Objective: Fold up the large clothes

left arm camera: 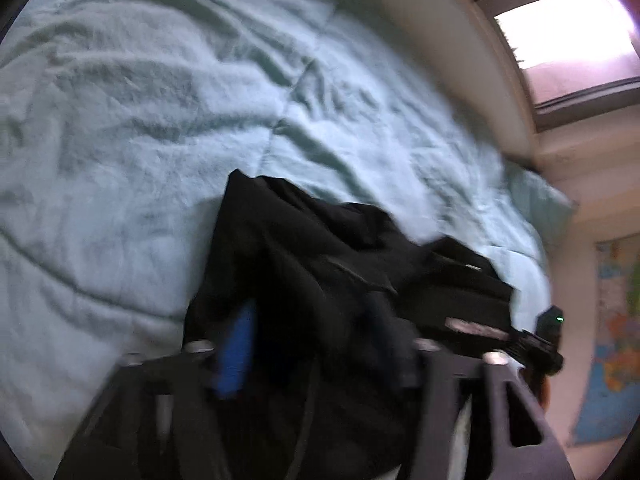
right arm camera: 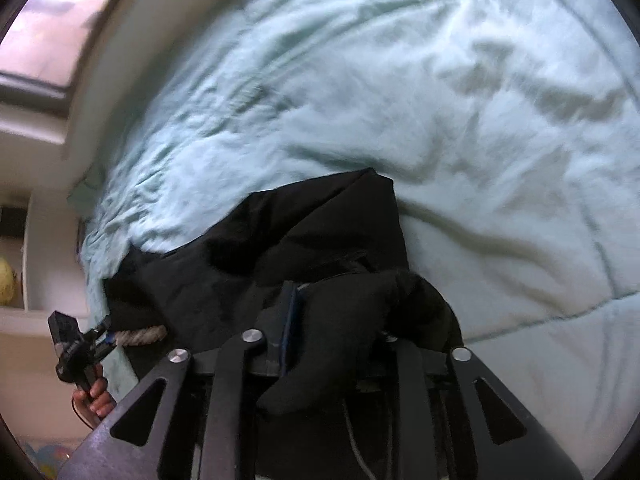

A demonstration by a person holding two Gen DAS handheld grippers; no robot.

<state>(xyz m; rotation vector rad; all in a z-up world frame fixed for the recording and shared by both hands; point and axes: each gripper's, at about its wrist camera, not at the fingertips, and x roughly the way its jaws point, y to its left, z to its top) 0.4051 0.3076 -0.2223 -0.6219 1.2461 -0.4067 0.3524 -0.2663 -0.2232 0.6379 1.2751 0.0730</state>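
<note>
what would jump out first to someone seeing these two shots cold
A crumpled black garment heaped on a wide, rumpled pale green bedspread fills the lower middle of both views. The left gripper sits right over the dark cloth with its blue pad apart from the other. A bright window glows in the corner.

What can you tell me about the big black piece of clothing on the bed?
The black fabric garment looks soft and matte, bunched in loose folds rather than flat. It lies on the rumpled pale green quilt near the bed's edge. A pale woven cord shows at one edge. Cloth drapes between the fingers of the left gripper and the right gripper.
</note>
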